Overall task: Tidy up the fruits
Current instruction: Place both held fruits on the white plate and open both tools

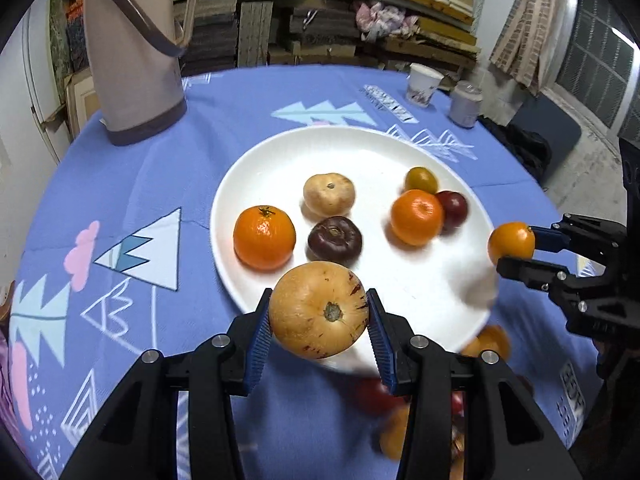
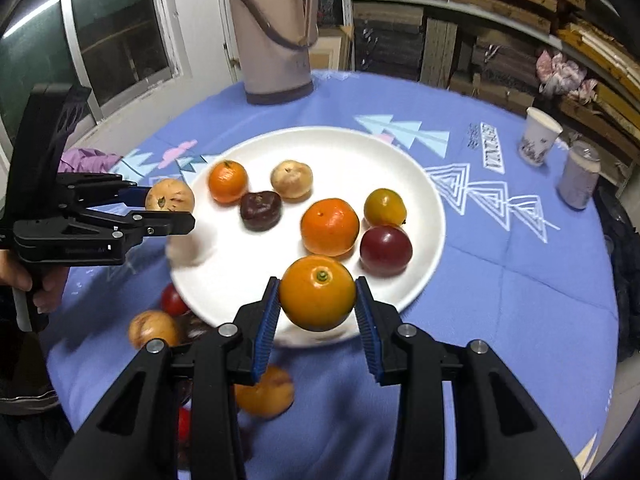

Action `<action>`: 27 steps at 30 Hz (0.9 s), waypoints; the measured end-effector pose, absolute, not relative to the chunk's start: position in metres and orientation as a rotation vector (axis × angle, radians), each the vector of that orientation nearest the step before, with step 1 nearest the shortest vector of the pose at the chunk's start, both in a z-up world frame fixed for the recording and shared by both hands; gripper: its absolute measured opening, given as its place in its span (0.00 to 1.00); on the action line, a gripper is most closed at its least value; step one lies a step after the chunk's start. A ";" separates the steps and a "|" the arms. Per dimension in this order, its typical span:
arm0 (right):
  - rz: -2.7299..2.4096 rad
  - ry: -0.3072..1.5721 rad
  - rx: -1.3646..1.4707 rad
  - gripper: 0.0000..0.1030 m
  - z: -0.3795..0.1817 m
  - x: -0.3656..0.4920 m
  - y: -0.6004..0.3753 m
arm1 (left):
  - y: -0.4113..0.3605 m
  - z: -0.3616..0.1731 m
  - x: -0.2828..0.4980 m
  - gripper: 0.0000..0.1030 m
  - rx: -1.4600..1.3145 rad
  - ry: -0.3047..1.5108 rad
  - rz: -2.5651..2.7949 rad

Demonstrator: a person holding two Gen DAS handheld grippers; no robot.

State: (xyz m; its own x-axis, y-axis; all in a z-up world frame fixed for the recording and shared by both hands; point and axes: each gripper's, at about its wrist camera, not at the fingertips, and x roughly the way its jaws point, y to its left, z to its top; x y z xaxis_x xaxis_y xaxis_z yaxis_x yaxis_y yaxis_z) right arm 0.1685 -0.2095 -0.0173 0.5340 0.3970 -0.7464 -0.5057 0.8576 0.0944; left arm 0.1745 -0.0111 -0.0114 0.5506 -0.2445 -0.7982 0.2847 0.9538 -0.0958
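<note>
My left gripper (image 1: 318, 320) is shut on a tan speckled round fruit (image 1: 318, 310) above the near rim of the white plate (image 1: 360, 144). My right gripper (image 2: 316, 300) is shut on a small orange fruit (image 2: 317, 292) over the plate's near edge (image 2: 436, 208). The plate holds several fruits: two oranges (image 1: 264, 237) (image 1: 416, 217), a pale tan fruit (image 1: 329, 194), a dark brown fruit (image 1: 334, 239), a yellow-green one (image 1: 421, 179) and a dark red one (image 1: 454, 205). In the right wrist view the left gripper (image 2: 168, 210) shows at the plate's left side.
Loose fruits lie on the blue cloth near the plate's front: a tan one (image 2: 153, 329), a red one (image 2: 173, 300) and a yellow-orange one (image 2: 264, 396). A beige thermos jug (image 1: 134, 52) stands at the back. A paper cup (image 1: 423, 84) and a can (image 1: 465, 104) stand at the far right.
</note>
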 end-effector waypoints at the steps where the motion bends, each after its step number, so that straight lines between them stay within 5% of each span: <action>1: 0.542 0.866 -0.137 0.35 -0.022 0.176 -0.208 | -0.012 -0.015 0.180 0.44 0.044 0.944 -0.314; 12: 0.468 0.924 -0.127 0.36 -0.055 0.217 -0.208 | -0.015 -0.037 0.214 0.46 0.059 0.980 -0.273; 15: 0.465 0.914 -0.086 0.41 -0.051 0.214 -0.213 | -0.010 -0.032 0.215 0.50 0.032 0.964 -0.259; 18: 0.478 0.880 -0.076 0.47 -0.040 0.199 -0.220 | -0.006 -0.019 0.205 0.68 0.019 0.925 -0.239; 27: 0.489 0.829 -0.032 0.60 -0.019 0.142 -0.241 | -0.003 -0.002 0.163 0.68 0.028 0.893 -0.262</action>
